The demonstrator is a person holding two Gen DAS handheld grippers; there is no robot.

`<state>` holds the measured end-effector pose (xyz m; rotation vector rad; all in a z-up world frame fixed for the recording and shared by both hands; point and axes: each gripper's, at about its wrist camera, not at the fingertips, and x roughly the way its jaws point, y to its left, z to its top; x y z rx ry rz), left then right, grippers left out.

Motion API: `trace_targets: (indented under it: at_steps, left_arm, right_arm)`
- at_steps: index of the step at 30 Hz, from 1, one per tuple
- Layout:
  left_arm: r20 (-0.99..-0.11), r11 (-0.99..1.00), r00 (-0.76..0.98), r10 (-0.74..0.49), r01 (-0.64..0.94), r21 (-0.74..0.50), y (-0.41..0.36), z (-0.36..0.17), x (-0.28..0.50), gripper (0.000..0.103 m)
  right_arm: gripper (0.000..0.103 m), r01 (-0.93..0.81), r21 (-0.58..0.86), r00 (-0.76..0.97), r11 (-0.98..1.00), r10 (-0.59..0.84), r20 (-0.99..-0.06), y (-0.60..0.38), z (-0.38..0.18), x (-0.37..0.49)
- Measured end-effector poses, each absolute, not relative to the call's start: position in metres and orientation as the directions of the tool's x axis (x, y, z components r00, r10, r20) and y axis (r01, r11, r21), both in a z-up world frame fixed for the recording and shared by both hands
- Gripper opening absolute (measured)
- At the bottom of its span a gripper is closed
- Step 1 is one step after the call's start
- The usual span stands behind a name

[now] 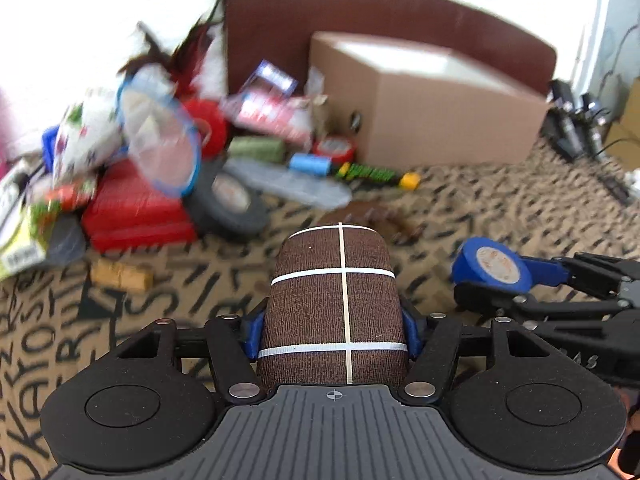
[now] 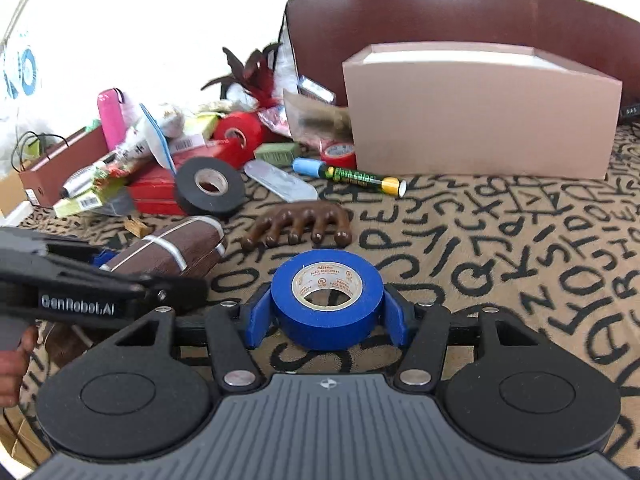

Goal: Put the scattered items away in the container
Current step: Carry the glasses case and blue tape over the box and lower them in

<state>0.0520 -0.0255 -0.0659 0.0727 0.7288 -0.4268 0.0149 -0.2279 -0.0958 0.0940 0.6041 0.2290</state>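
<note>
The left gripper clamps a brown rounded block banded with white straps, while the right gripper pinches a roll of blue tape; both are clear of the lettered cloth. The open tan cardboard box sits beyond. The round roll could slip from its pads, or the neighbouring grippers could collide on the way over.

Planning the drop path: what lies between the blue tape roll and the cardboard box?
In the right wrist view, a brown wooden massager and patterned cloth lie between blue tape roll and cardboard box.
</note>
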Motion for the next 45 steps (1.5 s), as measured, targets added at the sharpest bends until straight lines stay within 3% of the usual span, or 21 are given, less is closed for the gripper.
trace_targets:
  at_steps: [10, 17, 22, 26, 37, 38, 42, 43, 45]
  left_arm:
    - [-0.507, 0.814, 0.664, -0.550, 0.562, -0.148, -0.077, 0.037, 0.101, 0.063]
    - [-0.505, 0.839, 0.690, -0.519, 0.523, -0.148, -0.144, 0.083, 0.190, 0.063]
    - [-0.553, 0.856, 0.681, -0.480, 0.500, -0.128, -0.198, 0.069, 0.258, 0.063]
    - [-0.624, 0.853, 0.617, -0.479, 0.494, -0.167, -0.237, 0.036, 0.299, 0.063]
    - [-0.703, 0.823, 0.487, -0.518, 0.508, -0.255, -0.289, -0.022, 0.341, 0.064]
    - [-0.708, 0.817, 0.473, -0.524, 0.515, -0.260, -0.290, -0.026, 0.343, 0.067]
    - [-0.699, 0.781, 0.422, -0.577, 0.537, -0.320, -0.287, -0.024, 0.341, 0.103]
    - [-0.686, 0.772, 0.431, -0.587, 0.554, -0.312, -0.286, -0.019, 0.338, 0.103]
    - [-0.666, 0.763, 0.455, -0.591, 0.584, -0.278, -0.283, -0.012, 0.331, 0.103]
  right_arm:
    - [0.062, -0.176, 0.018, 0.908, 0.984, 0.169, -0.384, -0.274, -0.003, 0.039]
    - [0.061, -0.090, -0.076, 0.943, 0.993, 0.061, -0.326, -0.319, 0.053, 0.099]
    - [0.062, -0.028, -0.103, 0.934, 0.994, -0.011, -0.358, -0.344, 0.057, 0.157]
    - [0.062, -0.017, -0.116, 0.896, 0.993, -0.036, -0.442, -0.362, 0.029, 0.201]
    - [0.062, -0.021, -0.121, 0.814, 0.992, -0.053, -0.578, -0.402, -0.019, 0.264]
    - [0.062, -0.021, -0.125, 0.808, 0.992, -0.057, -0.587, -0.403, -0.022, 0.268]
    - [0.067, -0.056, -0.118, 0.756, 0.991, -0.035, -0.654, -0.406, -0.034, 0.283]
    - [0.079, -0.062, -0.119, 0.758, 0.991, -0.030, -0.652, -0.407, -0.036, 0.284]
    - [0.086, -0.068, -0.124, 0.780, 0.990, -0.025, -0.625, -0.406, -0.035, 0.278]
